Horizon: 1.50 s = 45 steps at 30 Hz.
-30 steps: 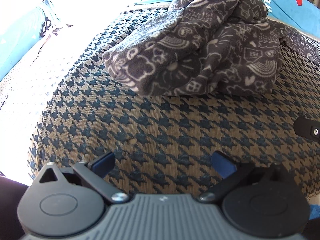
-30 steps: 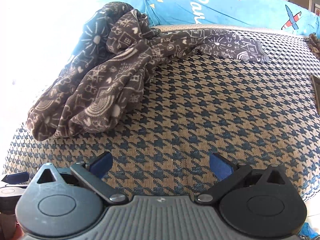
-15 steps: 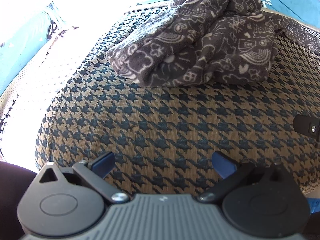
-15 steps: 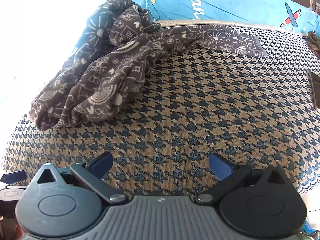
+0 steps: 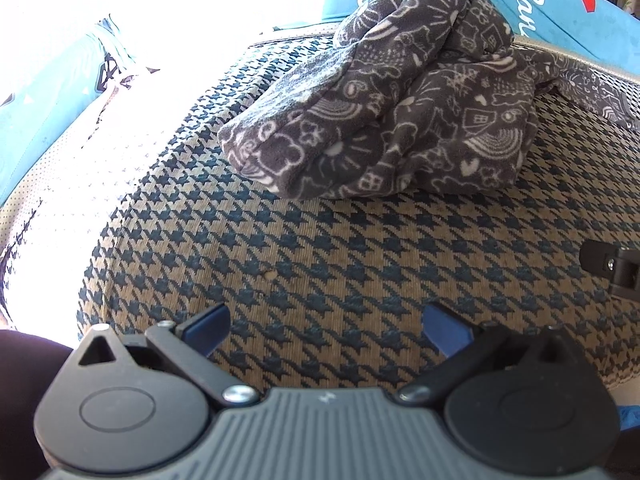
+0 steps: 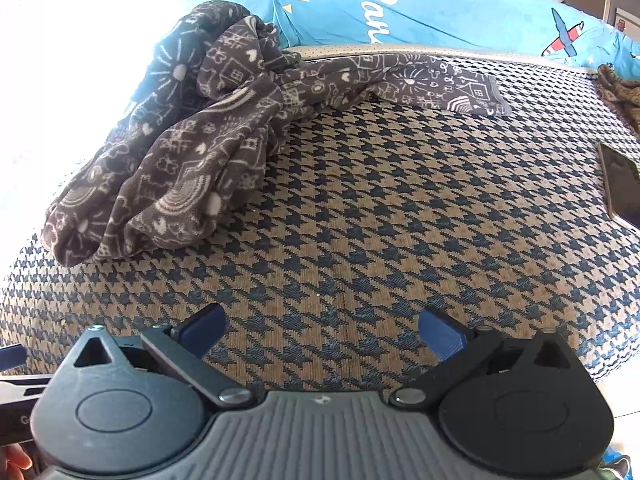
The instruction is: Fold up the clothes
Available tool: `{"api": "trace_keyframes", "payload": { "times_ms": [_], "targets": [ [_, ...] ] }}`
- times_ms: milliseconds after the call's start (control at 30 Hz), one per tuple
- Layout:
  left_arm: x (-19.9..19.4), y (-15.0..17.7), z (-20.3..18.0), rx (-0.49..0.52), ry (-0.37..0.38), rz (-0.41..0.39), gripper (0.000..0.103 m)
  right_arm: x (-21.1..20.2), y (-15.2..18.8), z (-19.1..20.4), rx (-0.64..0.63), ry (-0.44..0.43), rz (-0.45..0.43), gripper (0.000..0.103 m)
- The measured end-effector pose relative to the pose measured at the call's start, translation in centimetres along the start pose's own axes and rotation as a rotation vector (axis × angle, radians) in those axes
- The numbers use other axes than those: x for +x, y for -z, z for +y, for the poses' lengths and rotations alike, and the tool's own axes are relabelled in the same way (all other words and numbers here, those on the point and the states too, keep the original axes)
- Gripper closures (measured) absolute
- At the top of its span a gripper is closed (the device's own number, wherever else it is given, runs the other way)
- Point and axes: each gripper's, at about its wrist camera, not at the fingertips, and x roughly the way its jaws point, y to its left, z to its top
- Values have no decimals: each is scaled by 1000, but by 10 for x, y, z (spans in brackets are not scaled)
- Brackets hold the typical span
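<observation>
A home — houndstooth sofa cushion [image 6: 400, 208], blue printed pillow [image 6: 440, 8] behind.

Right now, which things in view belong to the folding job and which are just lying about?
For the job:
- grey patterned garment, crumpled in a heap
- left gripper, jaws open, empty
- right gripper, jaws open, empty
- houndstooth cushion, the surface under the garment

Lying about:
- blue printed pillow
- phone
- brown cloth at far right

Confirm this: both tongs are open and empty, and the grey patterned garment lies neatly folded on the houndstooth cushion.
Not quite. The garment is not folded: it lies in a crumpled heap, one part trailing off flat along the far edge, as the right wrist view shows. The rest holds: left tongs and right tongs are open and empty, and it lies on the houndstooth cushion.
</observation>
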Motion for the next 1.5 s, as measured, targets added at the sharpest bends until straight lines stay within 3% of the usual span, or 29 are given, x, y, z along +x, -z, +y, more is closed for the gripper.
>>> {"api": "trace_keyframes", "payload": {
  "times_ms": [200,433,733,933,1500],
  "targets": [
    [-9,-18,16,-15,17,-6,0,-6,-14,-11,17,-71,-30,0],
    [-29,-38,-3,-39,44,-7,0,-1,-44,-25,-8,-65,-48,0],
    [-3,-51,-16,-69,53,-3,0,5,-67,-42,-127,-97,-111,0],
    [-1,-51,-26,-56,63,8,0,10,-70,-58,-67,-129,-108,0],
    [4,-44,-33,-36,58,21,0,13,-70,-57,-135,-119,-101,0]
  ]
}}
